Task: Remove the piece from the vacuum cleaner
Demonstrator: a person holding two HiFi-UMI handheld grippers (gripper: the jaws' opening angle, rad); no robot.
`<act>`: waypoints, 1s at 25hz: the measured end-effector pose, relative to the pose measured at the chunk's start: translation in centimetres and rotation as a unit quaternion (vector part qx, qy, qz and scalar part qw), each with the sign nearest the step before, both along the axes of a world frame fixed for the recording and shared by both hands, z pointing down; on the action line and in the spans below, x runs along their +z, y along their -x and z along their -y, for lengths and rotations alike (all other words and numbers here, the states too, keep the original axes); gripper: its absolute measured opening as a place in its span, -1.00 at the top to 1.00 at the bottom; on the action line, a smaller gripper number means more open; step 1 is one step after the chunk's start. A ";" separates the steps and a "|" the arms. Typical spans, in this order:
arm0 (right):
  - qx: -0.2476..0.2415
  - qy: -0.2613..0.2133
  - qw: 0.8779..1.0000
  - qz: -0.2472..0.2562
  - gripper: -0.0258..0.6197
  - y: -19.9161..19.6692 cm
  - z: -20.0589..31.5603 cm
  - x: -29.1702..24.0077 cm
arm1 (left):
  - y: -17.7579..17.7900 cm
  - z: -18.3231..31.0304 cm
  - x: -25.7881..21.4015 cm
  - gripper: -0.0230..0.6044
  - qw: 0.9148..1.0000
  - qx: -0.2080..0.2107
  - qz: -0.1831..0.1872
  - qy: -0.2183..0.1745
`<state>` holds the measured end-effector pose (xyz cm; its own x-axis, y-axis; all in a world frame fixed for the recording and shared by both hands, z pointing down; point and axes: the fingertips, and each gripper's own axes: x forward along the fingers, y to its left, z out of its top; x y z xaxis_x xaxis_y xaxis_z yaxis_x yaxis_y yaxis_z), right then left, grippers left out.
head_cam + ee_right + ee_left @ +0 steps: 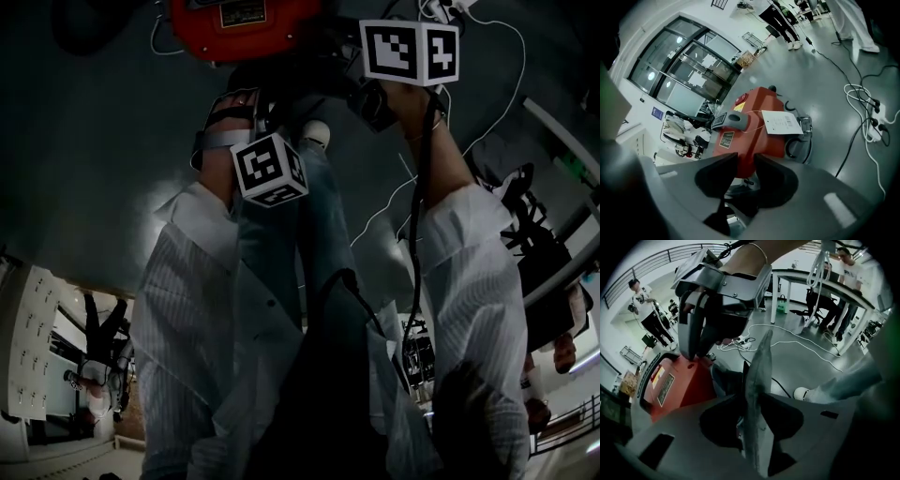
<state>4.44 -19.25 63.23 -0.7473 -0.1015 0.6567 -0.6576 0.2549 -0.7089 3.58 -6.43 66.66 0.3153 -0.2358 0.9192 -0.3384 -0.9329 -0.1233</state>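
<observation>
A person's striped white sleeves (187, 281) frame the head view, reaching toward a red vacuum (246, 23) that sits on the grey floor (94, 141) at the top centre of the frame. The left hand-held gripper (751, 416) has its jaws spread. A pale grey strip runs up the gap between them, and what it is cannot be told. In that gripper's view the vacuum's red body lies at left of centre. At upper left the right hand-held gripper (700, 354) points down, its tips at or just above the vacuum's top. In its own view the right hand-held gripper's jaws are likewise spread, pinching nothing. The vacuum shows through the gap at centre frame, carrying a grey handle (733, 121) and a white tag (782, 123). White cables (862, 101) trail over the floor at right.
</observation>
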 end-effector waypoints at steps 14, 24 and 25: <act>0.006 -0.011 1.000 -0.003 0.54 -0.1 0.1 -0.1 | -0.5 -1.7 -0.3 0.83 0.997 0.002 -0.022 0.080; -0.004 -0.020 1.000 -0.010 0.48 -0.1 0.1 0.1 | -0.6 -2.7 -0.3 0.83 0.996 -0.002 -0.024 0.092; -0.006 -0.023 1.000 -0.011 0.48 -0.1 0.1 0.1 | -0.7 -2.7 -0.3 0.83 0.995 -0.002 -0.023 0.092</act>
